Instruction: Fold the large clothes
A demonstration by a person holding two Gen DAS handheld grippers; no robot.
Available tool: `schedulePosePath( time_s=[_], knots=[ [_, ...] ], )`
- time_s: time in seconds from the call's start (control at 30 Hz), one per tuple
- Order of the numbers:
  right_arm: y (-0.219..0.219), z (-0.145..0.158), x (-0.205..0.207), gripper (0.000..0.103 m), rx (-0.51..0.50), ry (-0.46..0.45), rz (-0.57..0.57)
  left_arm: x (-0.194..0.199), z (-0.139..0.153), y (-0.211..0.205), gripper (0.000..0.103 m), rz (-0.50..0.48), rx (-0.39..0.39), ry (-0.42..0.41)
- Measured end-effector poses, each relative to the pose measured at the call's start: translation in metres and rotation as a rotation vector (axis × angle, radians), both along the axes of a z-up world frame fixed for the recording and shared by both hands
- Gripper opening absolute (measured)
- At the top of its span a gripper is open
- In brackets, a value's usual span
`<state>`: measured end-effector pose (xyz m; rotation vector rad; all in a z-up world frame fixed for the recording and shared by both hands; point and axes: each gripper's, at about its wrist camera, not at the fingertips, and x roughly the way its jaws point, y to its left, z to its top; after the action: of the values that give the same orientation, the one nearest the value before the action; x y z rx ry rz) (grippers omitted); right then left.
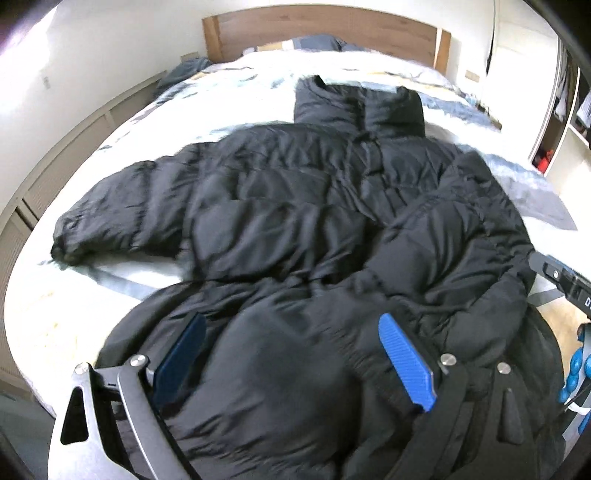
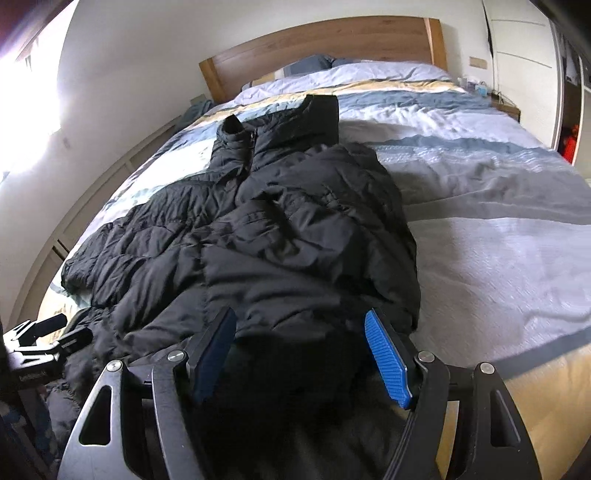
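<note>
At the far left of the left wrist view a low cabinet (image 1: 55,162) runs along the wall beside the bed (image 1: 155,122); next comes the left sleeve (image 1: 110,218) of a black puffer jacket (image 1: 280,206), stretched out flat toward the bed's left edge with its cuff on the duvet; the jacket lies face up in the middle of the bed, its collar (image 1: 358,103) pointing at the wooden headboard (image 1: 325,29) and its hem hanging toward the camera; the left gripper (image 1: 291,358) has its blue pads (image 1: 404,362) spread wide with a thick bulge of the hem between them, though whether the pads press the cloth cannot be told; further right the other sleeve (image 1: 454,221) is folded in over the jacket's body; at the right edge part of the right gripper (image 1: 561,277) shows, and behind it open shelves (image 1: 565,122). In the right wrist view the left gripper (image 2: 44,343) sits at the lower left against the jacket's (image 2: 258,229) hem; the right gripper (image 2: 303,358) is spread open as well, dark cloth filling the gap between its pads (image 2: 388,358), the grip itself unclear; to the right the striped duvet (image 2: 480,206) lies bare, and a wardrobe (image 2: 524,66) stands by the far wall.
</note>
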<state>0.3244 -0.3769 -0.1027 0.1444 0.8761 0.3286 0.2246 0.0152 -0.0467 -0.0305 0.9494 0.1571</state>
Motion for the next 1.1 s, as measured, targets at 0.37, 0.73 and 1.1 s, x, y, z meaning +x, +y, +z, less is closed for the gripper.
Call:
schedulePosePath(
  time_s=[0.37, 0.73, 1.1],
  knots=[
    [0.028, 0.04, -0.078, 0.077, 0.025, -0.046, -0.061, -0.069, 0.038, 0.059, 0.095, 0.02, -0.052, -0.074],
    [0.066, 0.1, -0.11, 0.085, 0.028, -0.143, -0.1, -0.101, 0.085, 0.185, 0.095, 0.137, -0.125, -0.188],
    [0.093, 0.119, -0.1, 0.087, 0.033, -0.18, -0.119, -0.093, 0.087, 0.339, 0.095, 0.307, -0.151, -0.205]
  ],
)
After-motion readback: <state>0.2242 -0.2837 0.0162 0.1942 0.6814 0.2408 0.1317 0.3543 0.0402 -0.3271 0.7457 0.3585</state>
